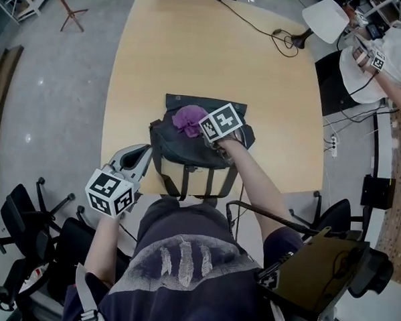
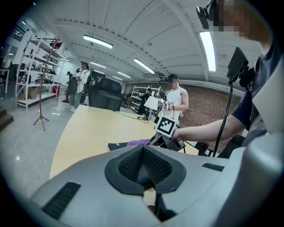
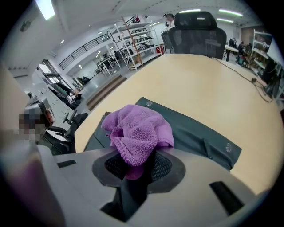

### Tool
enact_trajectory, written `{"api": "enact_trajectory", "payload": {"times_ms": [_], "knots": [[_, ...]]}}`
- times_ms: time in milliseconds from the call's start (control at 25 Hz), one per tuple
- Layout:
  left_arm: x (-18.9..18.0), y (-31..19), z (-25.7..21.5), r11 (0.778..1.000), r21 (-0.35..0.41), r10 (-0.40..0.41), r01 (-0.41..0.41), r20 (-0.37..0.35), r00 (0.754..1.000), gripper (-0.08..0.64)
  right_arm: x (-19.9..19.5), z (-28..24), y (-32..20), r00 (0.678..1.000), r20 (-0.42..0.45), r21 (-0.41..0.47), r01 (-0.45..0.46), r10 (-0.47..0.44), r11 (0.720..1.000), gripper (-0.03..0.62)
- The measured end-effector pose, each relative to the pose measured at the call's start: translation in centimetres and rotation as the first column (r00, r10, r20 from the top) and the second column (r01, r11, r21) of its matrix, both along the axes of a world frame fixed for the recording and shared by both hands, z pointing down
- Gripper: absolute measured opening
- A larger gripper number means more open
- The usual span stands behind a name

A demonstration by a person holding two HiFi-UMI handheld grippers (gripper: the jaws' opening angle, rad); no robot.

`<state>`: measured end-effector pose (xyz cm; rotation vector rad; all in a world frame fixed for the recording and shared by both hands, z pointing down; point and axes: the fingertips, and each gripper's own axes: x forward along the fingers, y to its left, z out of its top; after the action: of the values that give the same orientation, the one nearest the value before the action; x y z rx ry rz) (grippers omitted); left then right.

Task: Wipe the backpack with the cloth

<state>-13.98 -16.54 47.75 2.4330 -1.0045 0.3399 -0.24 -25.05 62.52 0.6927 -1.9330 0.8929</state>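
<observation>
A dark grey-green backpack (image 1: 188,148) lies flat near the front edge of the wooden table (image 1: 192,55), its straps hanging toward me. A purple cloth (image 1: 188,119) is bunched on its upper part. My right gripper (image 1: 205,131) is shut on that cloth and rests it on the backpack; in the right gripper view the cloth (image 3: 137,131) bulges out of the closed jaws (image 3: 135,166) over the backpack (image 3: 195,135). My left gripper (image 1: 142,153) hangs at the table's front left edge, apart from the backpack, shut with nothing in it (image 2: 144,170).
A white desk lamp (image 1: 325,19) and a black cable (image 1: 261,25) sit at the table's far right. Black office chairs (image 1: 30,214) stand on the floor to my left. Another person (image 1: 387,59) is at the far right.
</observation>
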Motion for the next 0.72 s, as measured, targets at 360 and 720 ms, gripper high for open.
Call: {"api": "enact_trajectory", "payload": {"times_ms": [360,720], "knots": [[1.4,0.0,0.1,1.0,-0.003,0.022,-0.022,0.003,1.0,0.006,7.6,0.1,-1.1,0.993,-0.118,0.054,-0.019,0.026,0.998,0.097],[2.0,0.1,-0.2,0.999,0.012,0.038,-0.038,0.01,0.999,0.006,16.2,0.6,-2.7,0.946,-0.319,0.08,-0.033,0.057,0.996,0.097]]}}
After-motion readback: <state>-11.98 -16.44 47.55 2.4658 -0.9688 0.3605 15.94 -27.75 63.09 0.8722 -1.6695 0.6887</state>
